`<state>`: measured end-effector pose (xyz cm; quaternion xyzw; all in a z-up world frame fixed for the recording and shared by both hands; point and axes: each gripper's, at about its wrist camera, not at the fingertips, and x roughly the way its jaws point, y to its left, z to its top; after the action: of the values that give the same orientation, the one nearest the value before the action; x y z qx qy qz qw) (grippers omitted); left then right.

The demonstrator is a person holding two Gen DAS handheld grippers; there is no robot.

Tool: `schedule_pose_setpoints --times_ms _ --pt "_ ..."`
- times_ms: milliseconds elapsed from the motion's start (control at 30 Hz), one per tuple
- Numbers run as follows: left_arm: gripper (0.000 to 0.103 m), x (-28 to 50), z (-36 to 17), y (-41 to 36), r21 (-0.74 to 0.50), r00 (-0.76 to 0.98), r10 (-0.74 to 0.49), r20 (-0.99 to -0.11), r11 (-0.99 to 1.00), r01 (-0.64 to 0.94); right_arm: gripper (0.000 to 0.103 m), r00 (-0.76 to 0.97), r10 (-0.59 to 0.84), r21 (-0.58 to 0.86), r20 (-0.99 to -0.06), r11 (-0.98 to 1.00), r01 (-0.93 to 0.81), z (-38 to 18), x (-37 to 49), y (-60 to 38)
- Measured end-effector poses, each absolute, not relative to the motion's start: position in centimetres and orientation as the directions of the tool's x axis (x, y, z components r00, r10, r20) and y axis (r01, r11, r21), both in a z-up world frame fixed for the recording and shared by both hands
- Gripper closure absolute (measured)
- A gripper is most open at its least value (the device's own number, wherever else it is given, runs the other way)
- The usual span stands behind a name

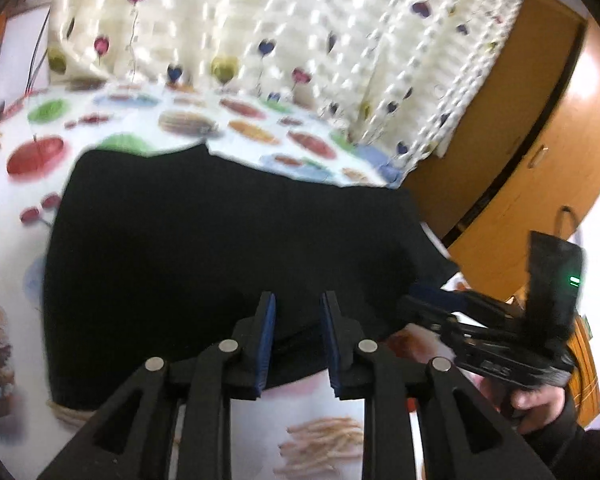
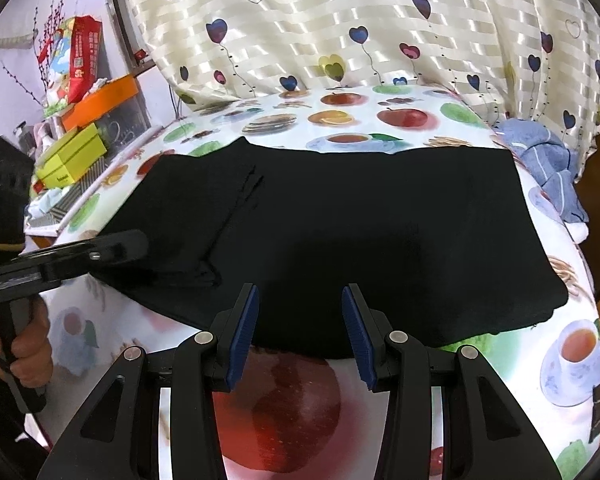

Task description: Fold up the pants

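Nearest me: my right gripper (image 2: 300,332) hangs at the near hem of the black pants (image 2: 340,240), jaws apart, blue pads bare, nothing btwn them. Looks parked there w/ the hem just under the tips, prob ready for the next pinch. My left gripper (image 1: 297,338) sits at the near edge of the same cloth, jaws parted too, no fabric pinched; the pants edge lies under/behind the tips, not clamped. No earlier view to compare, so I only say: released, both sides.

The pants lie flat on the table (image 2: 572,364), which wears a printed cover (apples, teacups, fries, burger). They're already doubled into a wide dark block, w/ a layered edge showing at left in the right-wrist view, so my guess is one fold done, another due. Flat & squared = easy to take by corners.

Further: a blue towel (image 2: 548,160) bunched at the far right corner, off the pants, out of the way. Left of the table, stacked boxes: yellow-green box (image 2: 72,152), orange box (image 2: 100,104), and a red packet (image 2: 78,60) w/ print too small to read. Behind all: heart-pattern curtain (image 2: 340,20). In the left-wrist view, a wooden door (image 1: 520,160) at right. No legible brand anywhere.
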<state>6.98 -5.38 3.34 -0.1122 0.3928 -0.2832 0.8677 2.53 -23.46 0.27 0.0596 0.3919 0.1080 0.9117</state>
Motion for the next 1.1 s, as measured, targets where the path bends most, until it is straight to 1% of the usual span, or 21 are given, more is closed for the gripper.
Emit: schedule_pose_setpoints --times_ms 67,167,233,367,467,600,633,667,733,833,1033,1100 --pt "0.077 6.4 4.2 -4.2 -0.402 0.573 -0.557 -0.601 0.831 0.385 0.058 0.668 0.264 0.214 -0.696 0.964 -0.158 0.4 2.7 -23.3" --pt "0.077 6.7 4.6 -1.5 -0.341 0.664 -0.437 -0.606 0.898 0.28 0.058 0.655 0.322 0.267 -0.684 0.946 -0.185 0.8 3.5 -22.8" --pt "0.077 7.2 4.3 0.5 -0.316 0.693 -0.355 -0.627 0.93 0.19 0.058 0.642 0.359 0.294 -0.678 0.932 -0.211 0.7 4.3 -22.1" --pt "0.077 8.2 3.1 3.3 -0.269 0.703 -0.233 -0.672 0.961 0.062 0.058 0.608 0.401 0.313 -0.686 0.916 -0.251 0.2 7.1 -20.4" --pt "0.077 8.4 1.9 4.3 -0.291 0.682 -0.239 -0.691 0.956 0.04 0.058 0.589 0.429 0.346 -0.685 0.903 -0.255 -0.3 9.9 -19.7" --pt "0.077 8.6 0.5 3.4 -0.277 0.642 -0.243 -0.727 0.96 0.05 0.058 0.567 0.426 0.354 -0.705 0.904 -0.239 -1.3 13.8 -19.4" --pt "0.075 8.5 0.3 3.2 -0.267 0.638 -0.238 -0.733 0.962 0.052 0.057 0.561 0.422 0.353 -0.712 0.906 -0.234 -1.6 14.5 -19.3" --pt "0.072 8.5 0.2 3.1 -0.253 0.641 -0.228 -0.733 0.966 0.055 0.057 0.553 0.417 0.351 -0.722 0.908 -0.227 -1.9 15.5 -19.2" --pt "0.071 8.4 0.1 3.1 -0.251 0.639 -0.231 -0.734 0.966 0.061 0.057 0.555 0.424 0.357 -0.715 0.905 -0.231 -2.0 16.2 -19.1" --pt "0.069 8.3 0.2 3.1 -0.252 0.638 -0.235 -0.733 0.965 0.066 0.057 0.528 0.431 0.357 -0.732 0.902 -0.242 -1.8 16.9 -18.5" --pt "0.064 8.4 0.3 2.6 -0.229 0.635 -0.227 -0.739 0.97 0.08 0.057 0.487 0.356 0.25 -0.798 0.93 -0.271 -1.5 18.2 -16.3" --pt "0.064 8.4 0.3 2.6 -0.225 0.634 -0.225 -0.74 0.971 0.082 0.059 0.468 0.298 0.18 -0.832 0.943 -0.28 -1.3 18.5 -15.2"
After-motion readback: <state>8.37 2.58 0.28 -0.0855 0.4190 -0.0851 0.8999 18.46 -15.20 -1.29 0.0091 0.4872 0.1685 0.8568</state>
